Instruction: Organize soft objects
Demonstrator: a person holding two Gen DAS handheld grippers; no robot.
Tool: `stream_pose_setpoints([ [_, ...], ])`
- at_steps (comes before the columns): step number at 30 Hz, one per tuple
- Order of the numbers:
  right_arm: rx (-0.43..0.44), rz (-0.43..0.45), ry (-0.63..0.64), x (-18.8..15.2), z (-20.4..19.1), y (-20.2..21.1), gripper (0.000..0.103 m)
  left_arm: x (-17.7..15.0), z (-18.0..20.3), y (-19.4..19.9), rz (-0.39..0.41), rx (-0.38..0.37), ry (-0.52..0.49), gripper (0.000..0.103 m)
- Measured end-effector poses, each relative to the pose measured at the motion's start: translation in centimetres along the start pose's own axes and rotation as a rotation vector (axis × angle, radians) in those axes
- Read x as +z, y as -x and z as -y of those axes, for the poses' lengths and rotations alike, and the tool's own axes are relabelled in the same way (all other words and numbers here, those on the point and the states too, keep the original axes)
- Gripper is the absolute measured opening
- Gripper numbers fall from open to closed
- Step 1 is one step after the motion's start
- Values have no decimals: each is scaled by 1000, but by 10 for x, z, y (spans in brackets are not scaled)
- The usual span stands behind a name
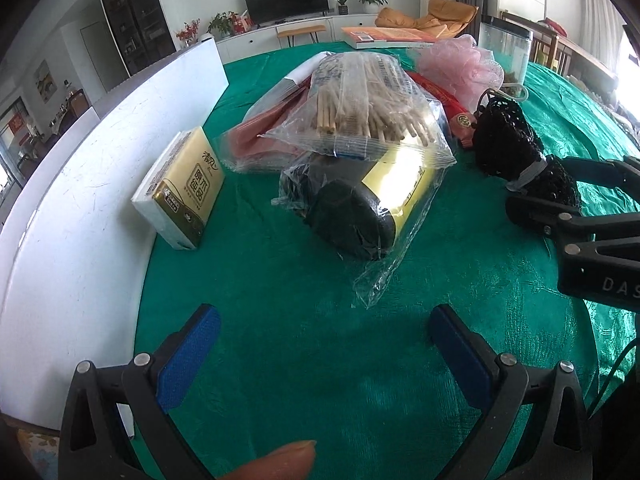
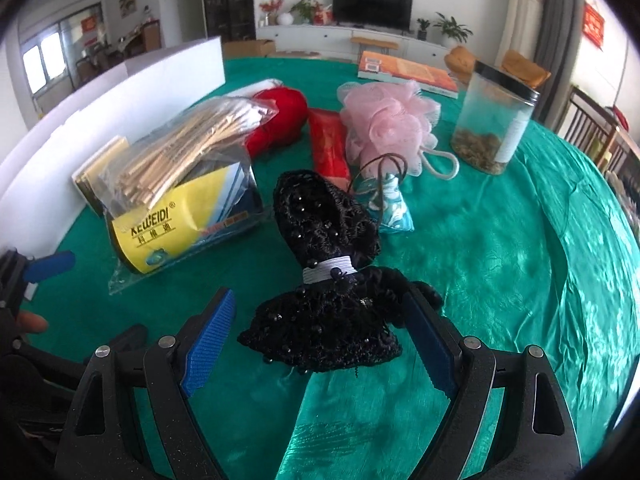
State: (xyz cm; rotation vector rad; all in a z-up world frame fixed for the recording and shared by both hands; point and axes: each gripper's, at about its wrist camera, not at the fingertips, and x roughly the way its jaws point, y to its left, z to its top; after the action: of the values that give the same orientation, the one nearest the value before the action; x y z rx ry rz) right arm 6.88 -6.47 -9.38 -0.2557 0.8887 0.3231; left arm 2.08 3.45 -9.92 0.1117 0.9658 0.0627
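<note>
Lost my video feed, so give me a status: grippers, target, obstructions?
Left gripper open, empty over green cloth. Right gripper open, straddling black lace pouch, not closed. Blue sachet just beyond pouch; nothing between fingers and pouch.

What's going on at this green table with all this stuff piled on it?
A person is sorting soft things with a hand-held gripper in each hand. The right gripper is open around a black lace pouch lying on the green tablecloth, not yet squeezing it. The left gripper hovers open and holds nothing, pointed at a plastic bag of sticks. A pink bath sponge waits behind.
</note>
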Motion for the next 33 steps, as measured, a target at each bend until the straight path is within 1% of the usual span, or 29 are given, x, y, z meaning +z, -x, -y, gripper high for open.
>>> stream_pose_setpoints([
  [2,-42,-6,-4,1,5,-4,87,1,0,-1,0,-3,2,103],
  [3,-70,-14,-43,1,15,-6,87,2,0,-2,-1,-5,4,103],
  [5,-132,-48,-175,-3,47,-8,87,6,-1,-5,-2,-7,8,103],
  [8,-195,-82,-365,-18,98,-8,87,12,-2,-9,-3,-12,20,103],
  [11,-246,-80,-447,-26,124,0,87,19,-4,-15,-3,-28,53,103],
  [14,-249,-77,-464,-27,125,1,87,26,-7,-23,-10,-47,82,103],
  [17,-234,-104,-448,-28,118,-5,87,36,-5,-29,-7,-48,68,103],
  [21,-226,-88,-450,-27,119,-8,87,53,-1,-41,20,-53,42,103],
  [26,-226,-60,-443,-30,120,-8,88,77,-4,-62,9,-108,60,103],
  [27,-227,-55,-442,-30,120,-8,88,81,-3,-65,11,-109,55,103],
  [33,-238,-39,-448,-31,120,-8,90,85,-1,-69,19,-117,51,103],
])
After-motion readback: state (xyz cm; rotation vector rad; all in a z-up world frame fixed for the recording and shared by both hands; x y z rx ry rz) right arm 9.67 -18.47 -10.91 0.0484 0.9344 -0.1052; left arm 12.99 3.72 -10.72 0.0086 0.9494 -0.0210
